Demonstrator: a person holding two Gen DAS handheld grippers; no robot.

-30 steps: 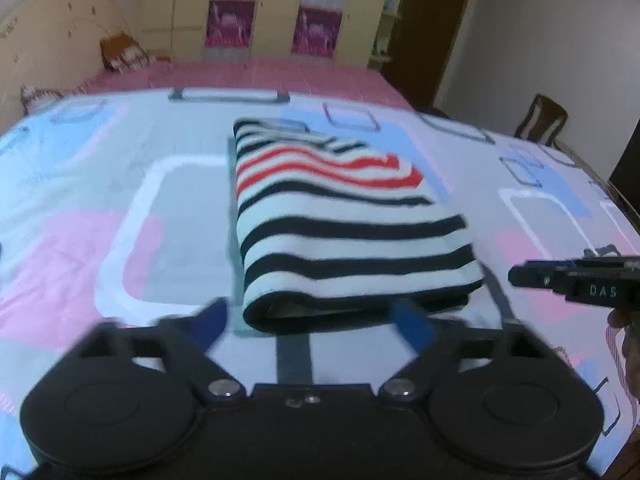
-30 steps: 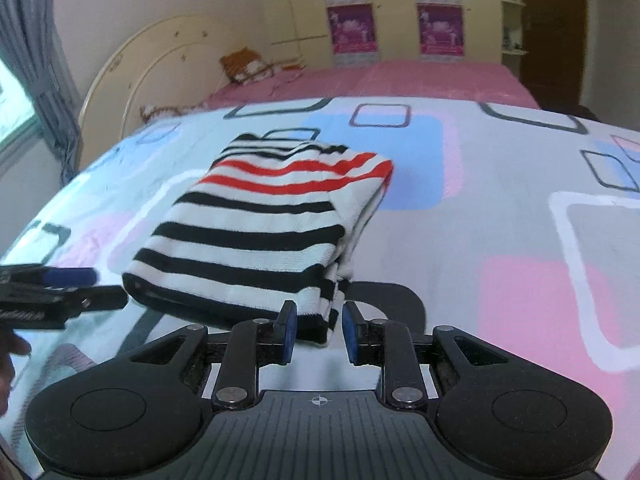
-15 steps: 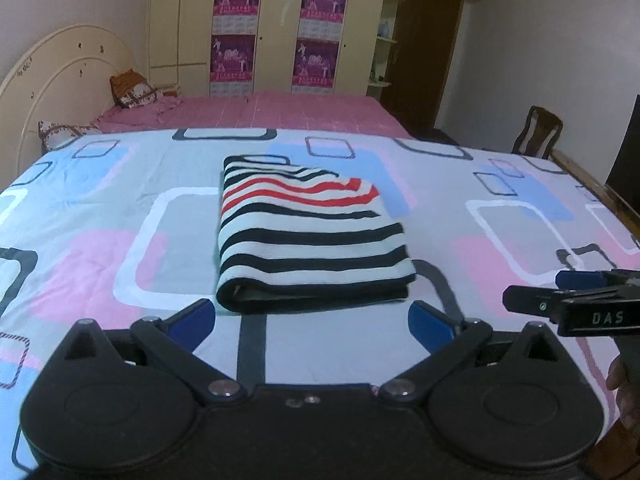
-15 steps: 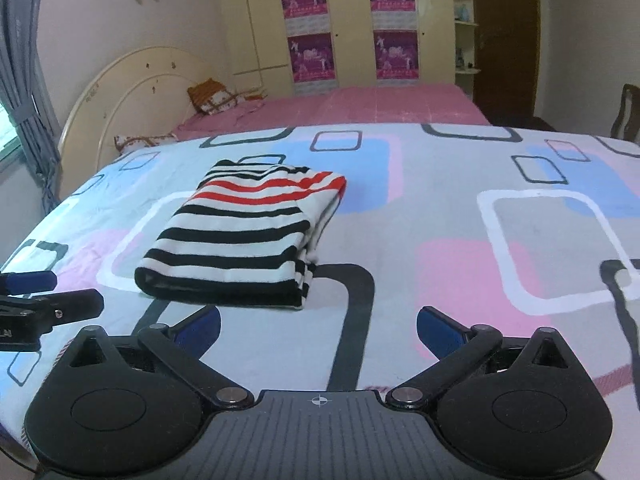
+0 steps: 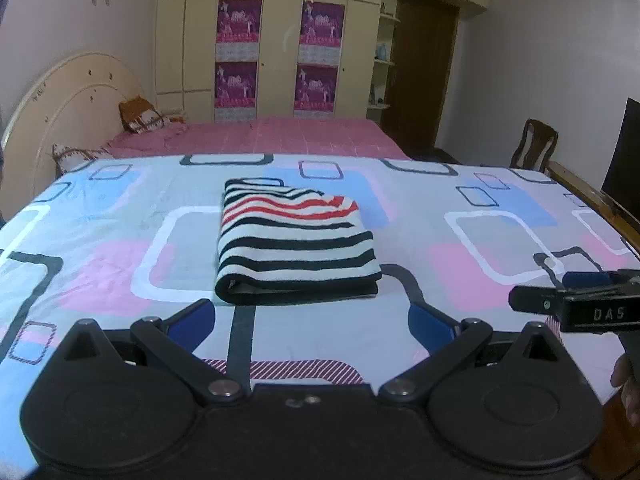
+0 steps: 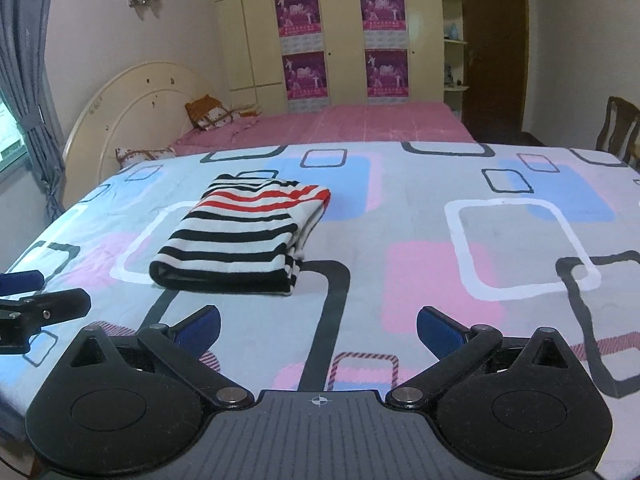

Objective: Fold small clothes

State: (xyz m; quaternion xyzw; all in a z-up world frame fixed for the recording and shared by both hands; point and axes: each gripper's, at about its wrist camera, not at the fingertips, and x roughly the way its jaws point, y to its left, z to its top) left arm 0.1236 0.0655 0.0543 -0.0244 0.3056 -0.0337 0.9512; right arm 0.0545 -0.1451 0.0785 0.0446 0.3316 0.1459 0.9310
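- Nearest, the left gripper (image 5: pixel 308 318) and right gripper (image 6: pixel 318 326) hover over the bed's patterned sheet (image 6: pixel 440 272), fingers spread wide, holding nothing.
- Just beyond lies the striped garment (image 5: pixel 294 246), folded into a neat rectangle on the sheet.
- Folding looks finished; the next move likely calls for fetching another garment.
- A second ago, the right fingers were closing at its near edge; both grippers have since drawn back.

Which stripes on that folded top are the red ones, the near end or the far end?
The far end. On the striped top, the red stripes run near the edge facing the wardrobe; every stripe closer to the camera is black on white.
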